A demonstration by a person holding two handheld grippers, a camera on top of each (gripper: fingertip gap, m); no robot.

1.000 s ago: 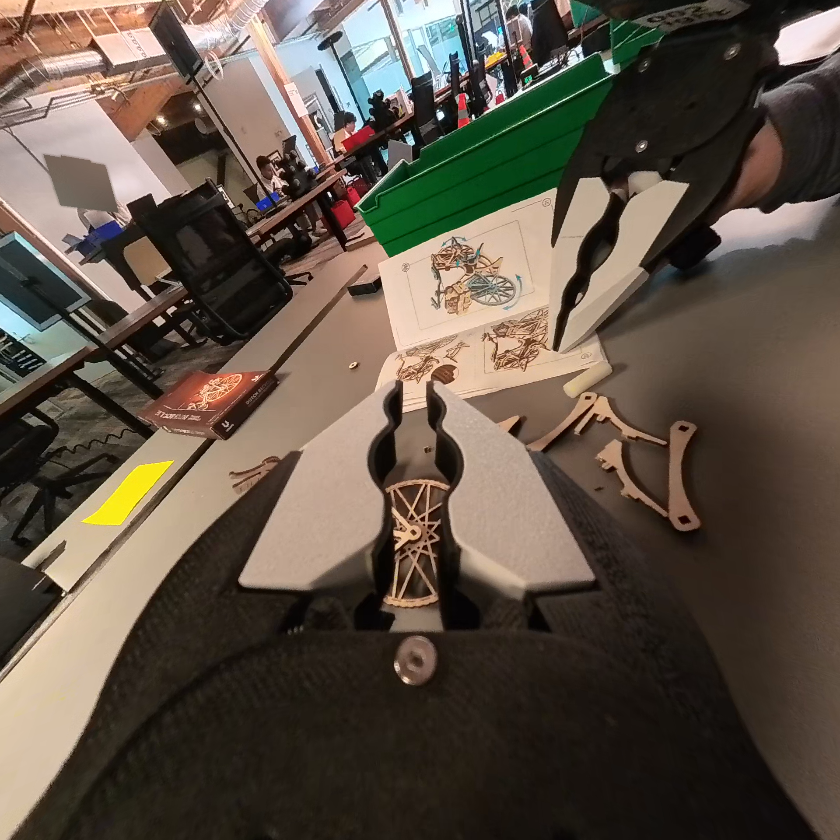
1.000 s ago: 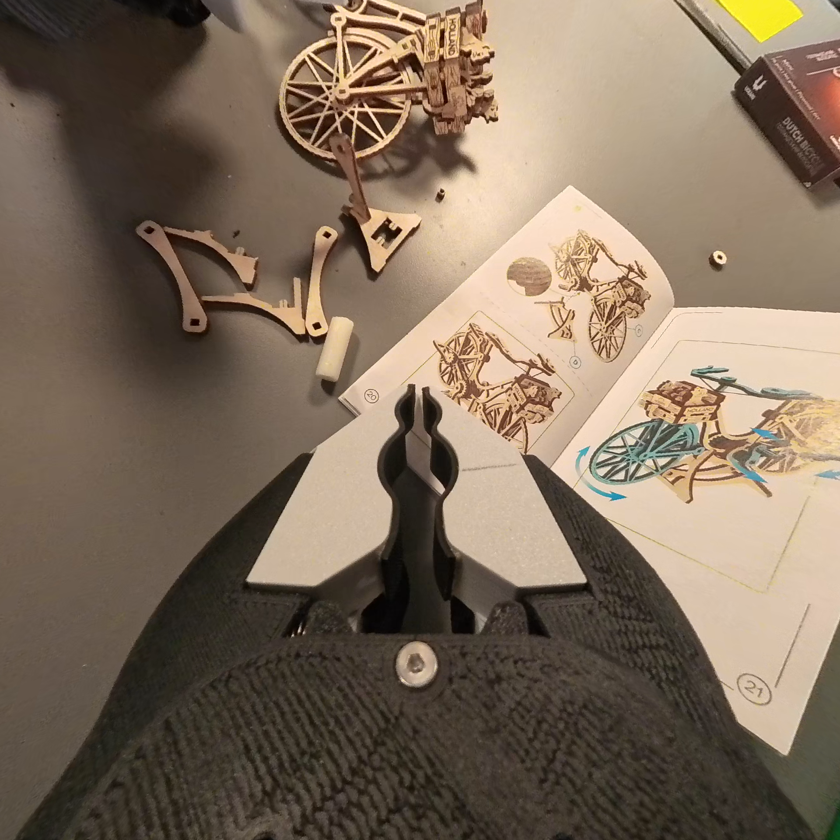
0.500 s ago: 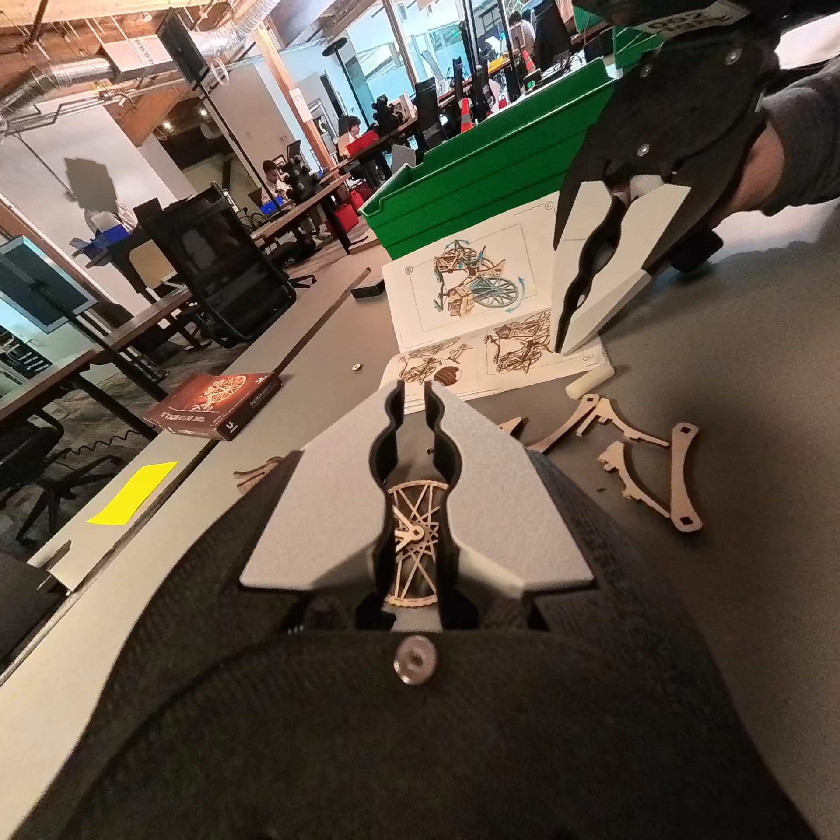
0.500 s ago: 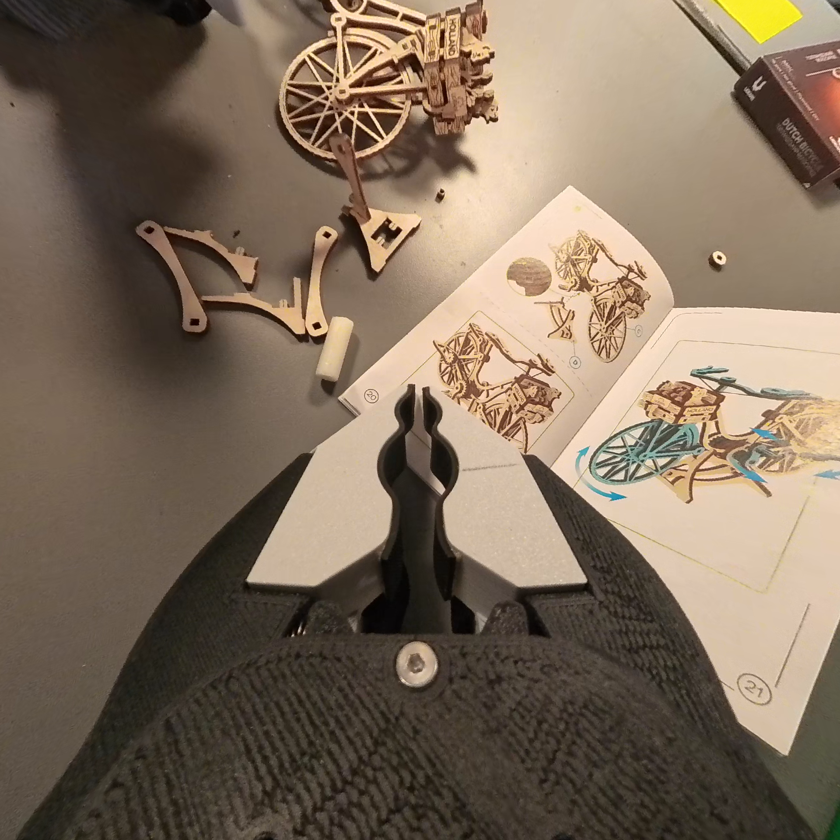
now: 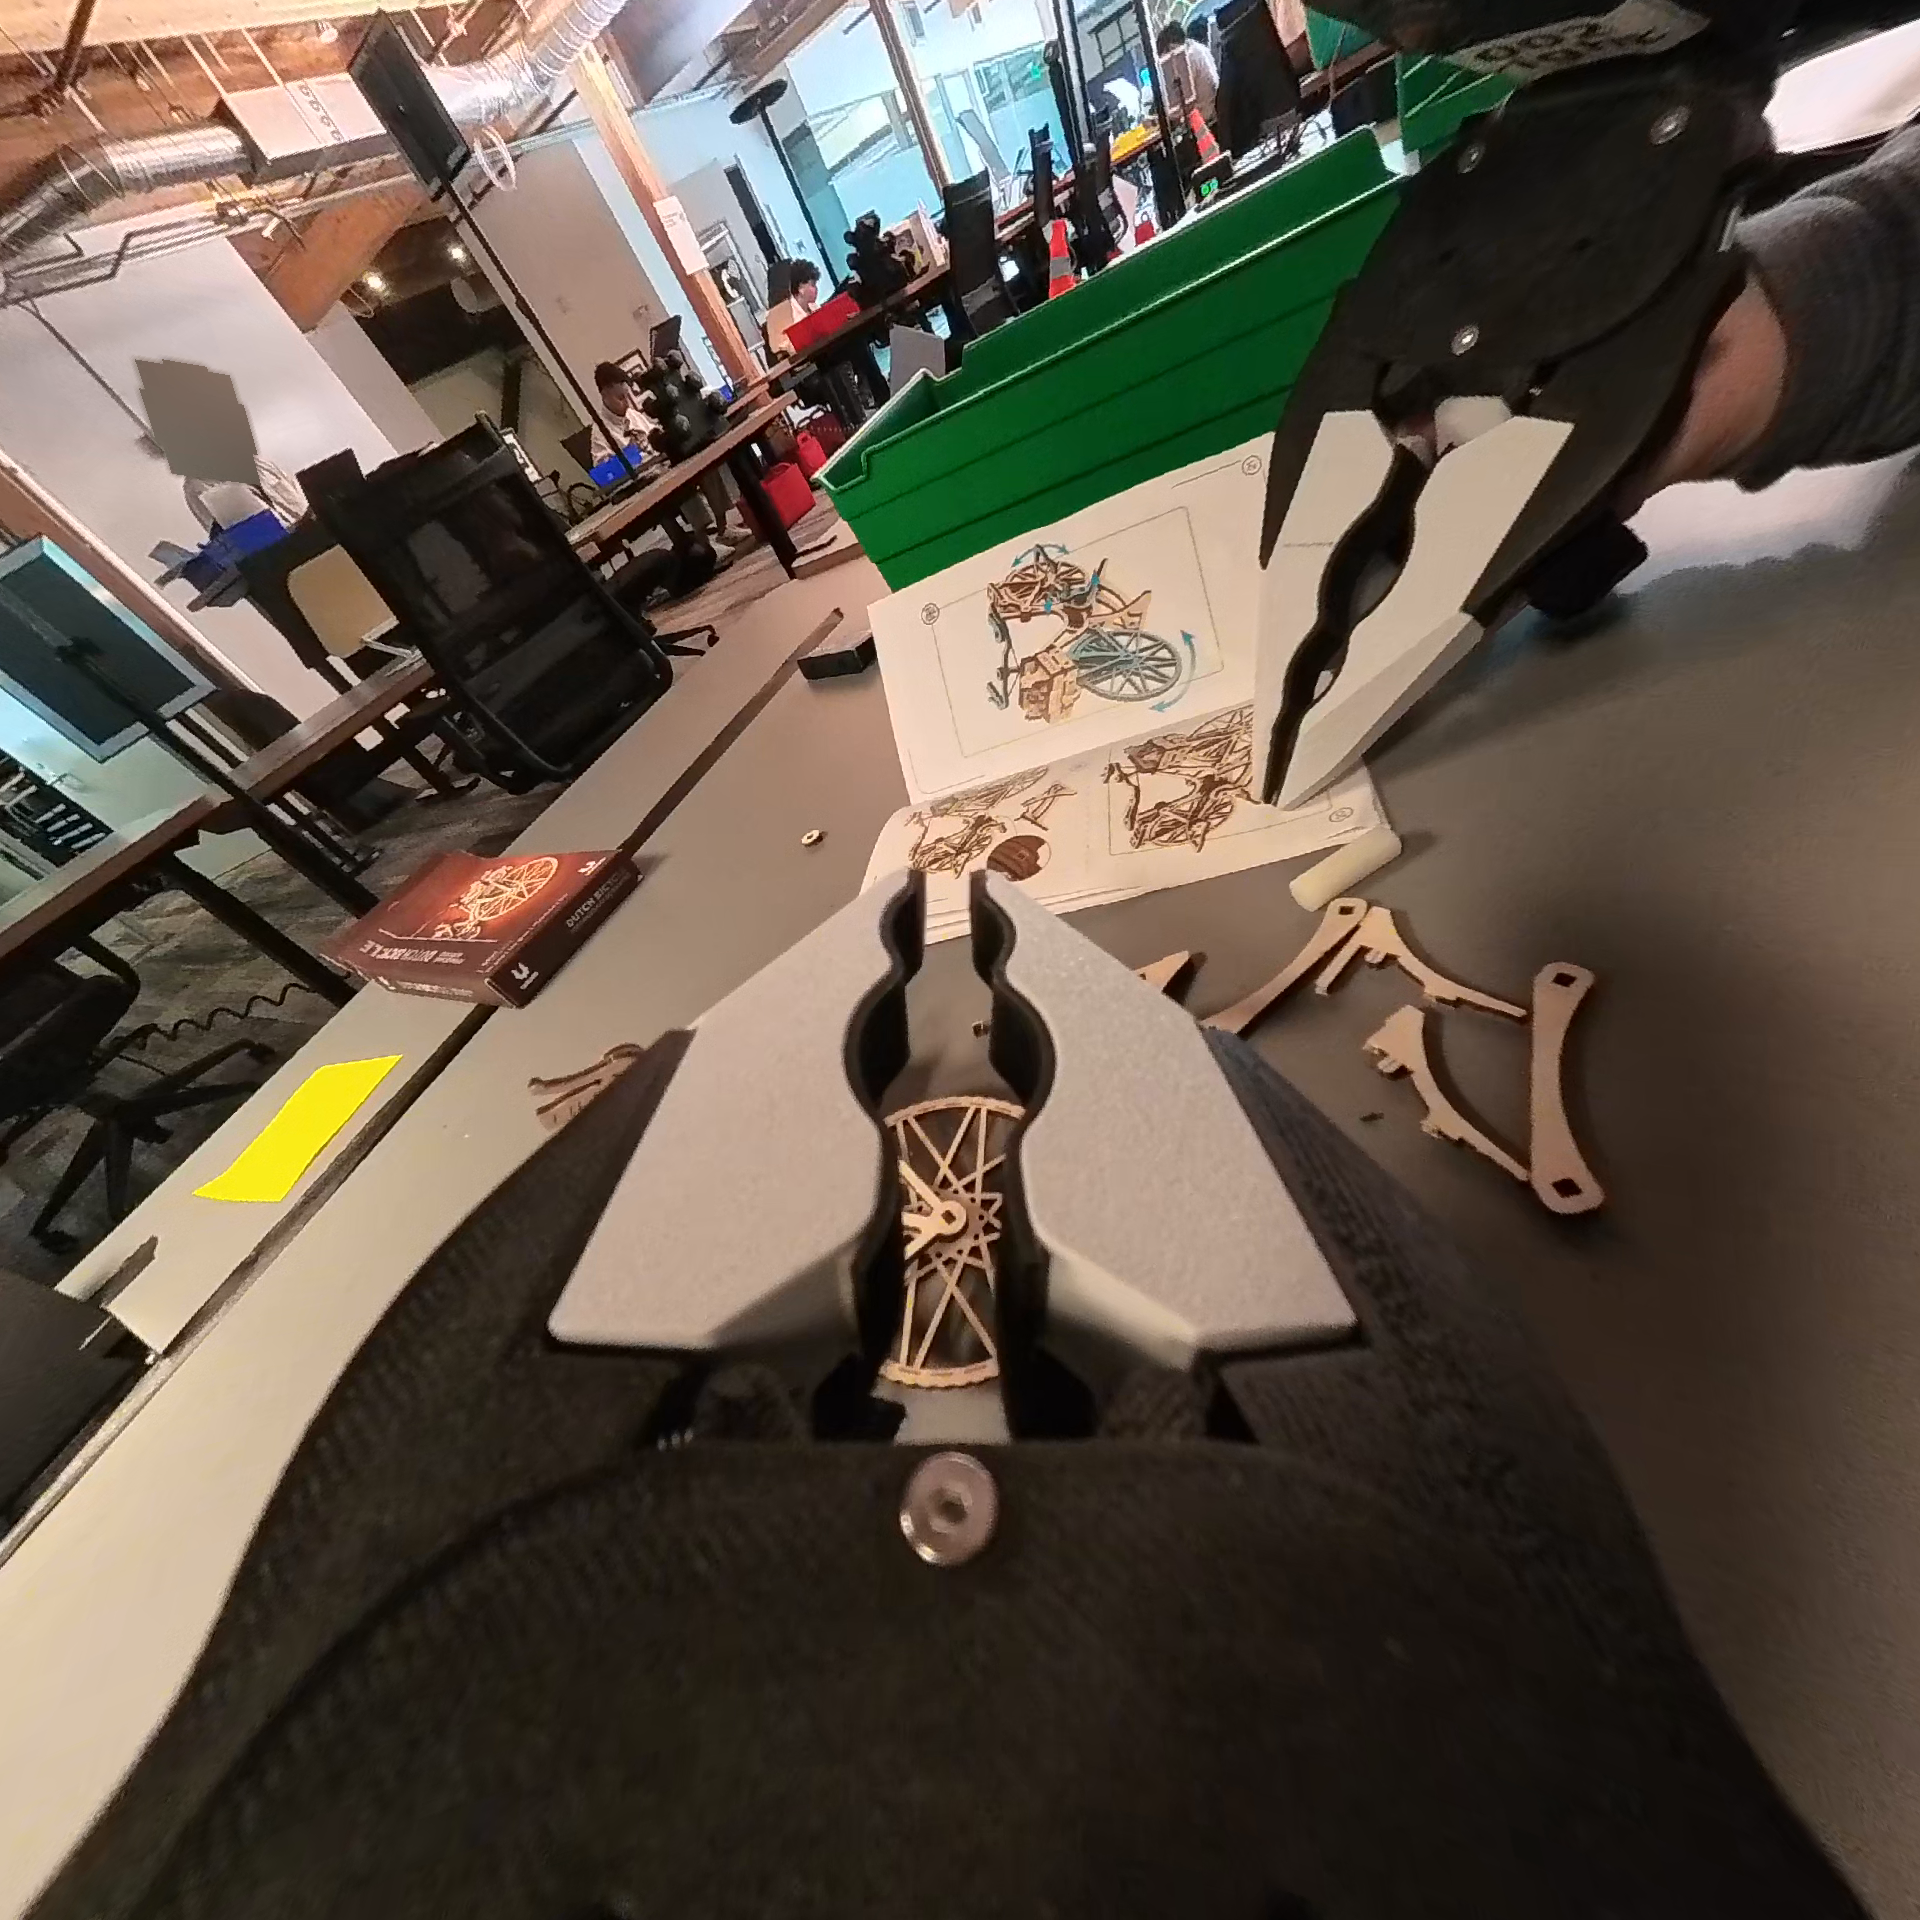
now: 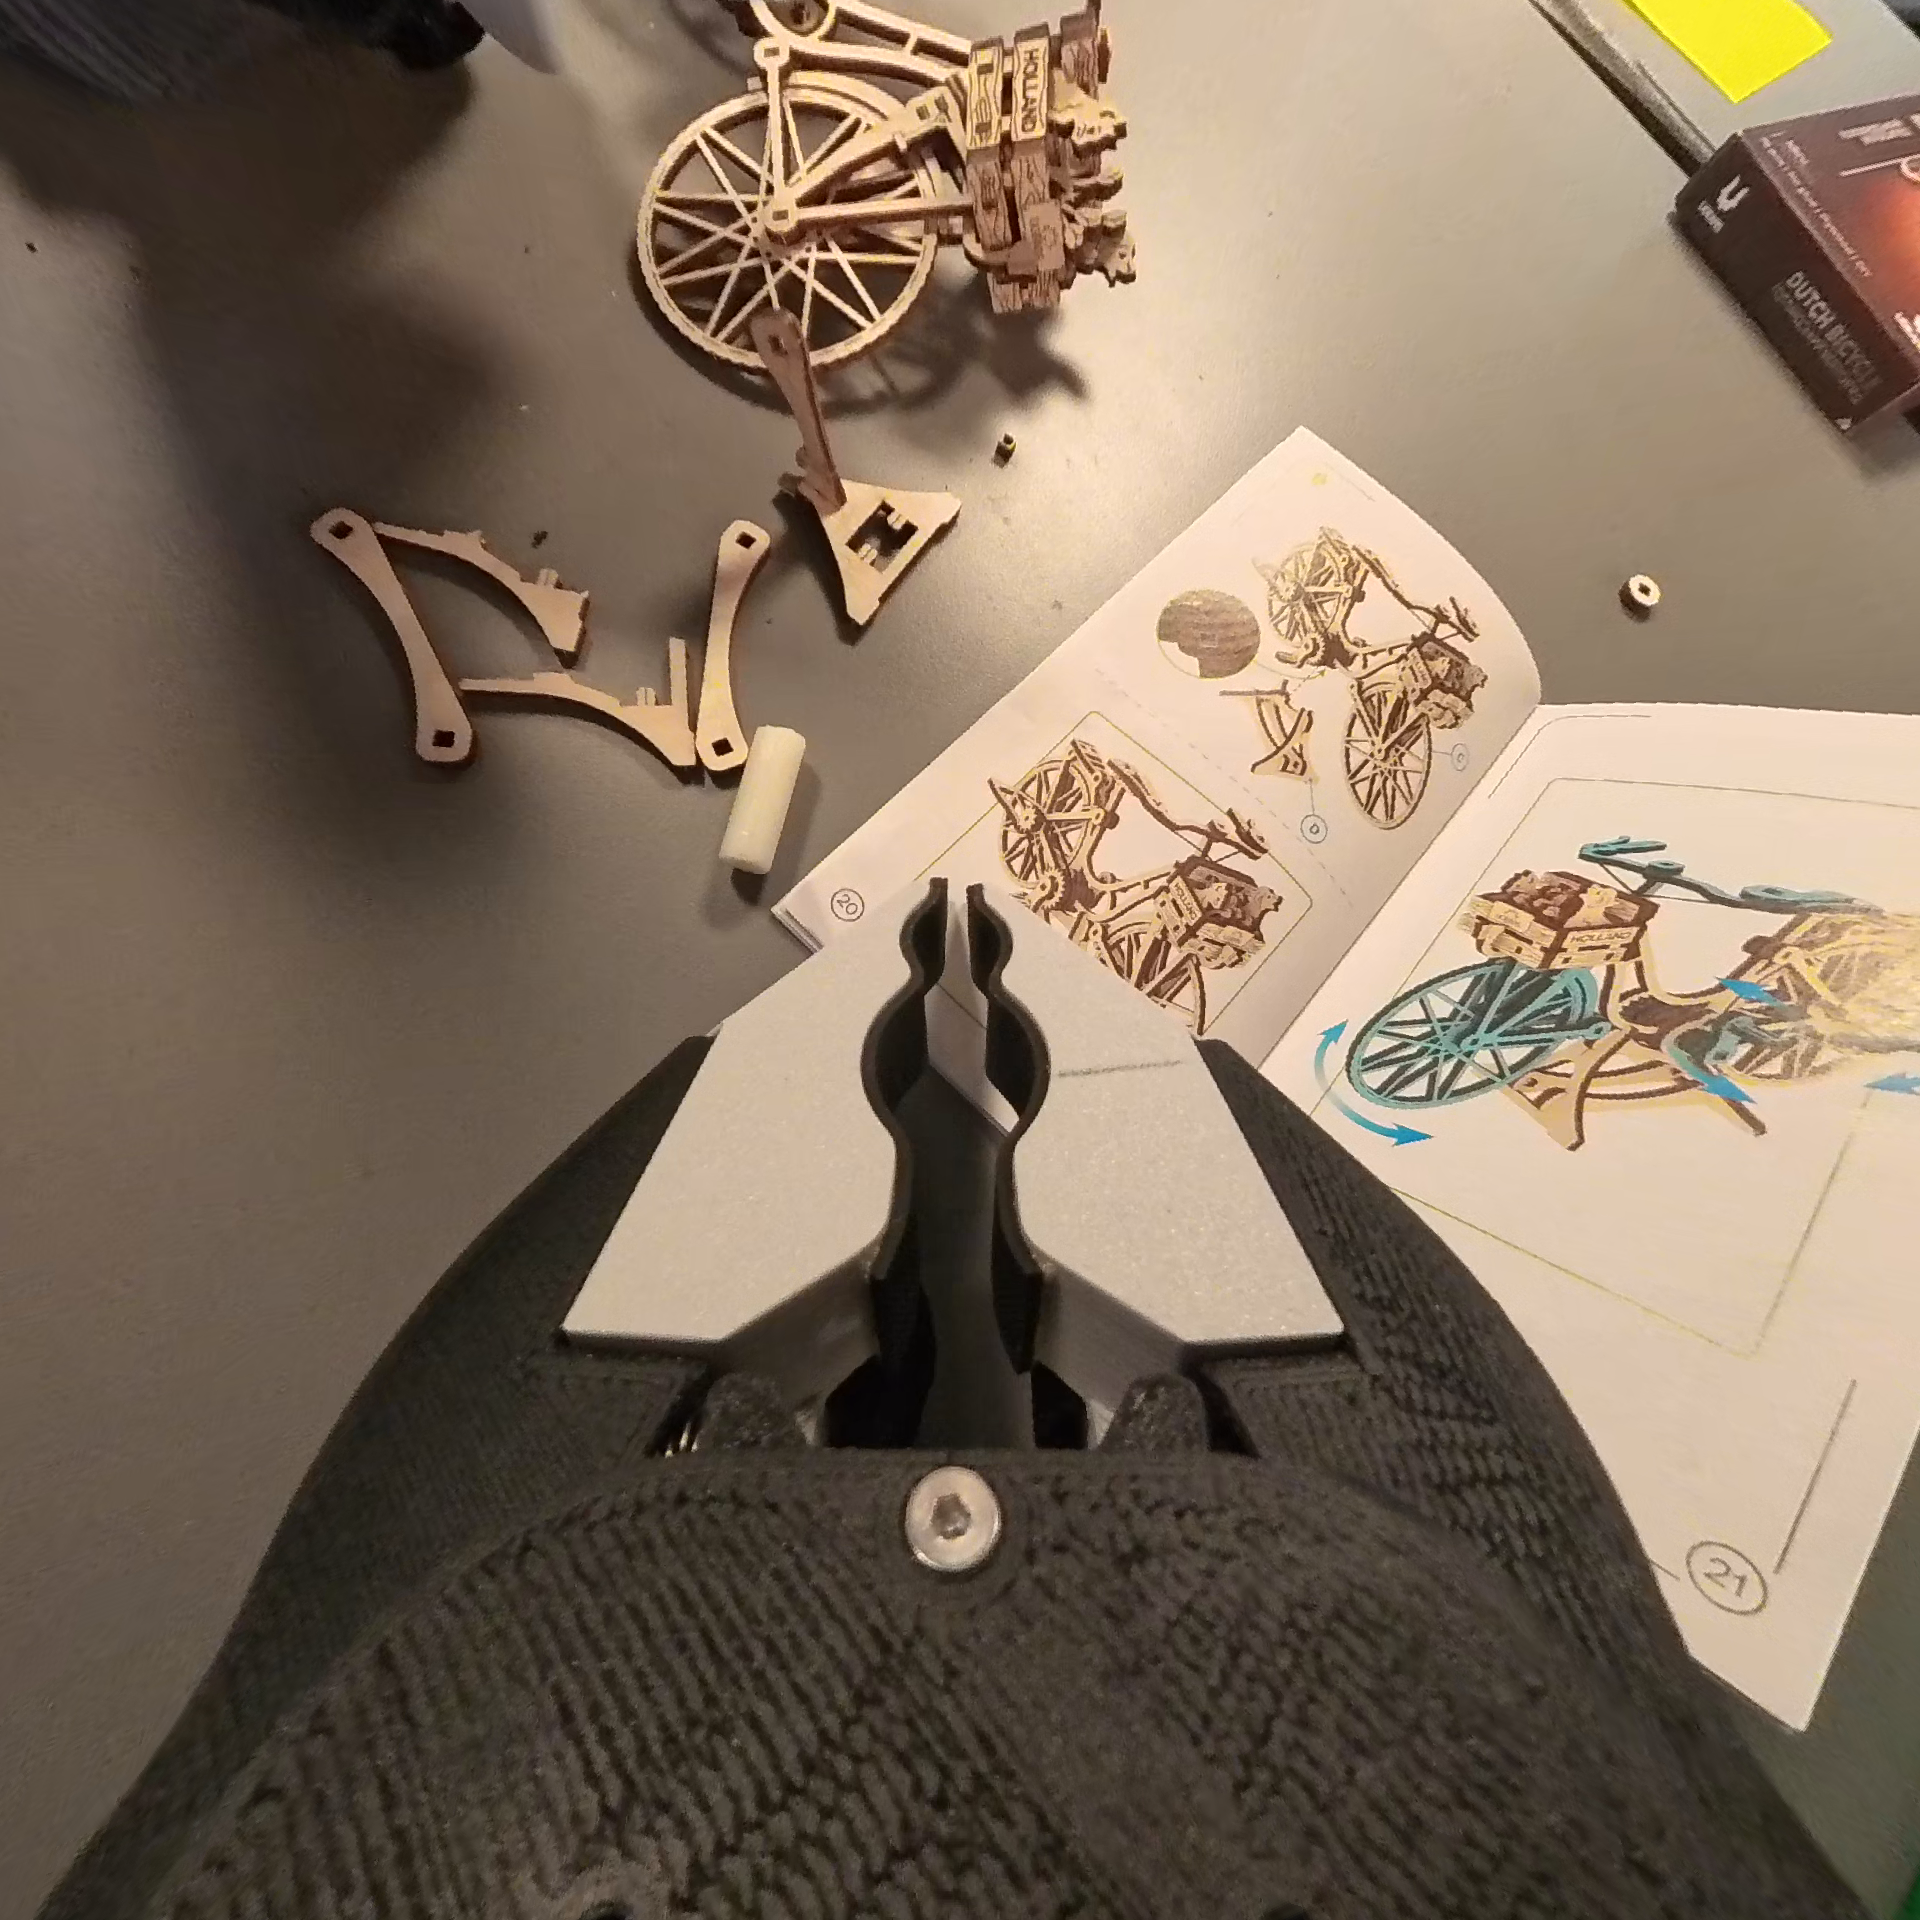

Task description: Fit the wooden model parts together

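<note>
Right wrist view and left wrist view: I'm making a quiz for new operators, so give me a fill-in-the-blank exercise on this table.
1. The open booklet lies beneath the ___ gripper.
2. The stacked bins behind the booklet are ___.
3. The paper patch near the table's edge is ___.
4. The bicycle model shows one spoked ___.

Missing words: right; green; yellow; wheel.

Left gripper (image 5: 948,894) over spoked wooden wheel (image 5: 943,1226), jaws nearly closed at tips.
Right gripper (image 5: 1283,784) tips on open instruction booklet (image 5: 1049,727). Loose curved wooden parts (image 5: 1455,1049) flat on grey table (image 5: 1714,935); green bins (image 5: 1091,416) behind.
</note>
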